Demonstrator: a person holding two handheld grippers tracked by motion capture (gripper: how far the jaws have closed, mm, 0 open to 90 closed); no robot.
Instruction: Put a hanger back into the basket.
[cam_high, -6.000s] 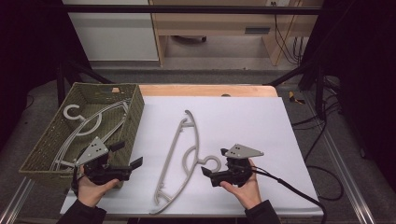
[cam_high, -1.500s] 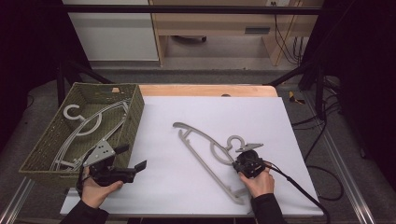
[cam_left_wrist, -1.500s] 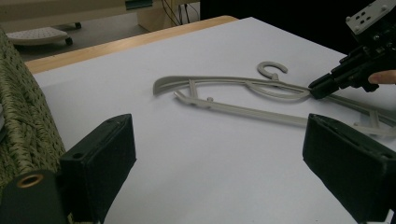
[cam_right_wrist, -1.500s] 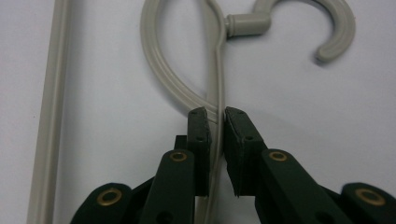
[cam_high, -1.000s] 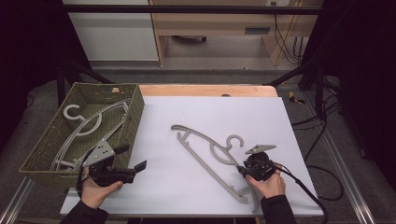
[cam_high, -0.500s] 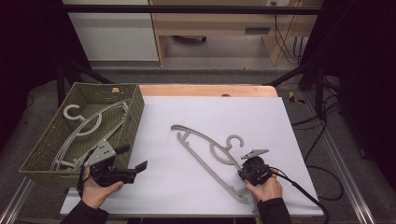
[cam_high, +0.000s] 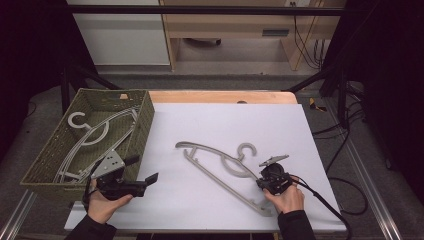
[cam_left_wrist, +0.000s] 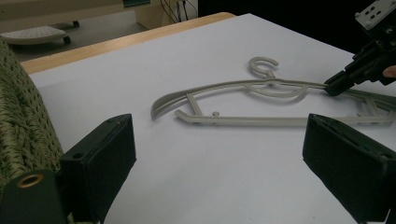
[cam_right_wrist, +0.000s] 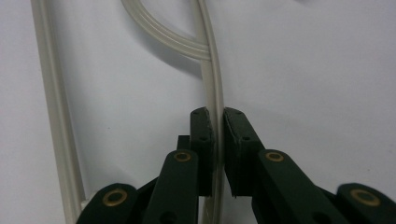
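Right gripper (cam_high: 263, 184), near edge of the table (cam_high: 310, 150): jaws pinching the upper arm of the grey hanger (cam_high: 220, 167), just closed on it. The hanger lies flat on the white surface. Judgement: lift slowly and keep the rail centred in the pads, since a thin rail held off-centre will likely swing. Left gripper (cam_high: 145, 170), beside the basket (cam_high: 145, 120), is spread, holding nothing. Versus six seconds ago, the hanger is rotated, hook now pointing toward the far side. Another hanger (cam_high: 100, 132) in the basket unchanged.

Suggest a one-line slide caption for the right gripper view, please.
Right gripper shut on the upper arm of the grey hanger lying on the white table.
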